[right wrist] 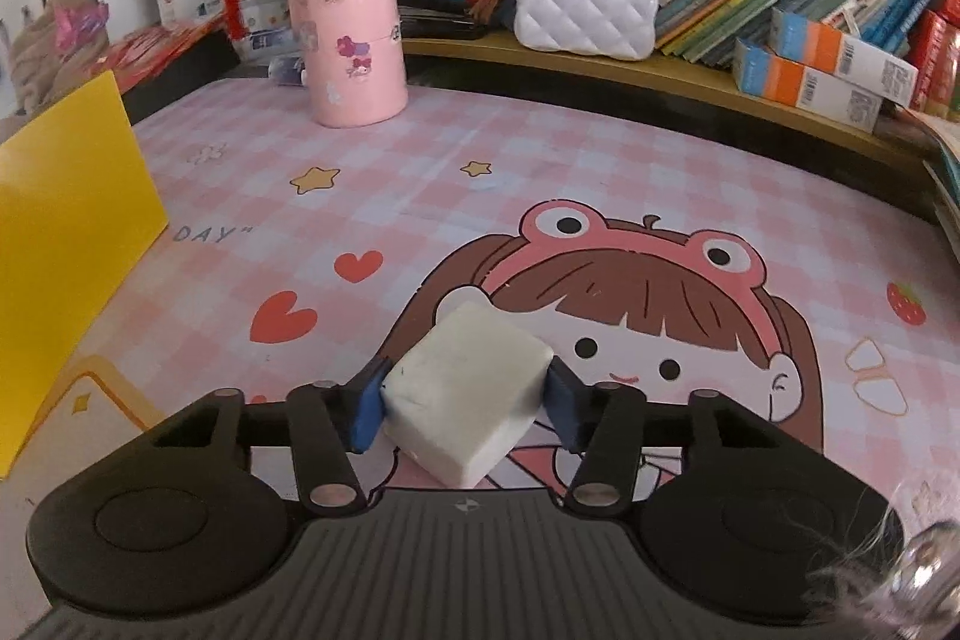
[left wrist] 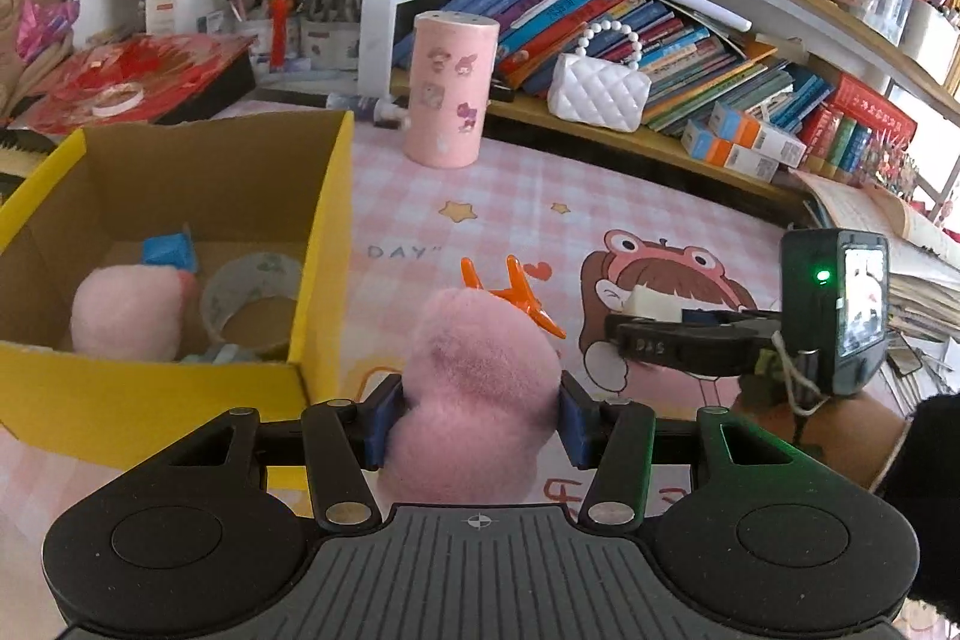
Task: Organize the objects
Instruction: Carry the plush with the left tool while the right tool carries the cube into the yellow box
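Two grippers, both loaded. Left gripper (left wrist: 480,415) has its blue pads pressed into a pink fuzzy plush (left wrist: 474,388), soft, pile texture, rounded lobed shape, long axis running away from the camera, held just right of the yellow box (left wrist: 327,232) and above the mat. Right gripper (right wrist: 465,400) is clamped on one white eraser block (right wrist: 465,391): matte, rubbery-looking, a few dark smudges, rectangular with softened edges. Block sits rotated, one corner toward the camera, long axis slanting up-right; it is low over the cartoon mat (right wrist: 540,172).

One box: corrugated cardboard inside, yellow outside, open top. Contents counted: one more pink plush (left wrist: 129,313), one clear tape roll (left wrist: 252,301) lying flat with its cardboard core showing, one blue piece (left wrist: 168,250) at the back; other bits at the front wall unclear.

One orange plastic clip (left wrist: 516,295) on the mat behind the held plush. One pink cylindrical canister (right wrist: 345,28) with stickers, upright, near the shelf. One white quilted purse (right wrist: 585,7) with bead handle on the shelf.
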The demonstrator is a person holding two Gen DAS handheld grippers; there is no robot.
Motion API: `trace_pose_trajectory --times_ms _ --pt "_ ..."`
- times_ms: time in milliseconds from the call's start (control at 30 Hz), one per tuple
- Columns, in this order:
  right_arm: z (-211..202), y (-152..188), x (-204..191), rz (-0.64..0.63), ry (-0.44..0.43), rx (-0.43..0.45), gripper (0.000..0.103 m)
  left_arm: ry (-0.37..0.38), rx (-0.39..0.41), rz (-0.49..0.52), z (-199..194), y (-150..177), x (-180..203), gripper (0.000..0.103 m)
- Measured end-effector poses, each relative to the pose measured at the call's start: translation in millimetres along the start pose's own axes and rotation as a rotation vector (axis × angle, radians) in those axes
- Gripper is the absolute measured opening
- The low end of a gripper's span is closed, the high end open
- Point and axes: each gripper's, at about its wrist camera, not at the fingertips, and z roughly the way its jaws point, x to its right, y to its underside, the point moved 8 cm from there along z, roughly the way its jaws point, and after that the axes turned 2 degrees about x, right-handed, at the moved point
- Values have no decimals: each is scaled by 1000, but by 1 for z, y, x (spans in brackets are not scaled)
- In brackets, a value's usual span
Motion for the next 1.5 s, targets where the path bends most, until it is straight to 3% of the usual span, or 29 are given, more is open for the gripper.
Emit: trace_pose_trajectory --times_ms 400,733,967,1500 --pt "-71 -1 -16 60 53 40 49 104 37 10 -23 9 -5 50" --pt "-143 25 -72 165 67 48 49 187 80 -4 -59 22 -27 50" --pt "-169 58 -141 89 8 6 49 170 98 -38 -86 33 -64 50" --pt "-185 72 -262 -58 -112 27 49 90 125 -110 -142 53 -155 50"
